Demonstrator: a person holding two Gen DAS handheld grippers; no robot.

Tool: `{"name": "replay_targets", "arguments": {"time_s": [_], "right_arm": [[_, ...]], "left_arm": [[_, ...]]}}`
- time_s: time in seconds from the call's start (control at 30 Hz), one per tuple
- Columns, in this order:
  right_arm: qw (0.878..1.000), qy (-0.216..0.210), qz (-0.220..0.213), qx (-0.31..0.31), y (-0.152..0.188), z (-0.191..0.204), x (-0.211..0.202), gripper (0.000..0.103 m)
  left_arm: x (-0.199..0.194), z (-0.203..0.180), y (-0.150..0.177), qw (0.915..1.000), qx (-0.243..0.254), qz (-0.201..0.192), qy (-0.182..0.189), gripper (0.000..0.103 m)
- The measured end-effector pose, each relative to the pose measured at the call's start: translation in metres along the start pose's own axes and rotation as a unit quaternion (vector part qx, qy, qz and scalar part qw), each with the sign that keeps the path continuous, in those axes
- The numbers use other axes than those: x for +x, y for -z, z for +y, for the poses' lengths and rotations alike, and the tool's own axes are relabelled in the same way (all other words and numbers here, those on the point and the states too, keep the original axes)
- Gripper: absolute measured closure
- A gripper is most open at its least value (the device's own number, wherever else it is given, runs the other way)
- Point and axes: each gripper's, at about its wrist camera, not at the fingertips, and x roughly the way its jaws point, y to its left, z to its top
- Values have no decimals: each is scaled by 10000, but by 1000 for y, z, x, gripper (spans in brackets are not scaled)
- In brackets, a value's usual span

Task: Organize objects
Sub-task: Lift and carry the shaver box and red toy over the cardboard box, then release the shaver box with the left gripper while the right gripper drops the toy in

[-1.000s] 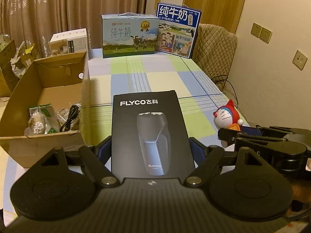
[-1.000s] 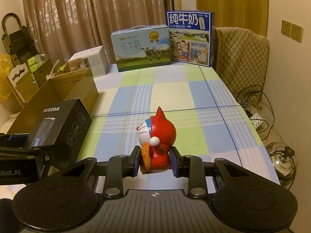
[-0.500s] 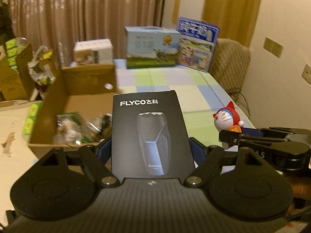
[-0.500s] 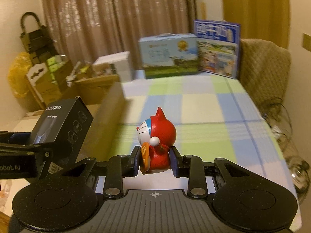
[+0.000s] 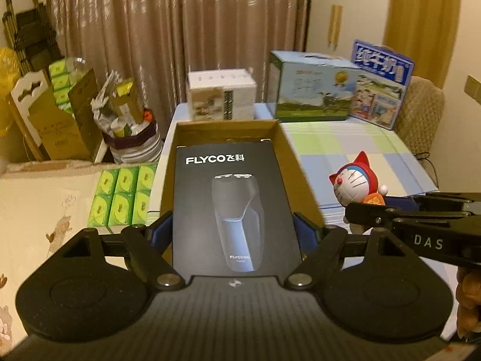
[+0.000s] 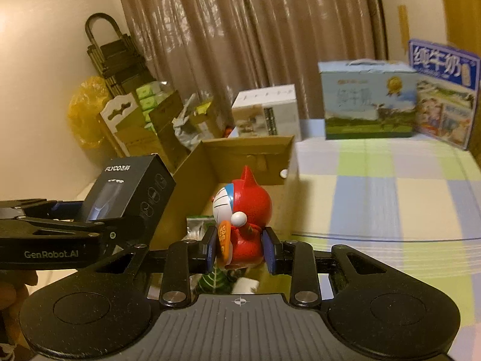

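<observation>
My left gripper clamped the shaver box and my right gripper pinched the cat figurine, both poised over the cardboard box for dropping in.

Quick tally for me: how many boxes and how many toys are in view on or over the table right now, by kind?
Open cardboard box: 1
Black shaver box, held in the left gripper: 1
Milk cartons, light blue and dark blue: 2
White box: 1
Cat figurine, held in the right gripper: 1
Total: 6
</observation>
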Motion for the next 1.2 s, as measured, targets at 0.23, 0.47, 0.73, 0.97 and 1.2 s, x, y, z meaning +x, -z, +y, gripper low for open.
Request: {"name": "replay_targets", "arguments": {"time_s": [0.23,0.47,0.73,0.97,1.2], "right_arm": [[9996,-49,255,104,-3,-9,51,75],[9995,-169,202,154,-7,-10,65,43],[9999,-81,41,128,-1,1,29,33],[9990,373,234,-70,37,12,-19,26],[9971,578,502,-35,85,13,-50,25]], "left_arm": [[48,22,0,9999,-92,118,23,11],[58,31,13,9996,-138,220,-77,9],[31,34,24,9993,-332,111,-145,1],[-11,25,38,9989,-399,67,-222,1],[-49,8,76,9983,-383,161,-416,1]]}}
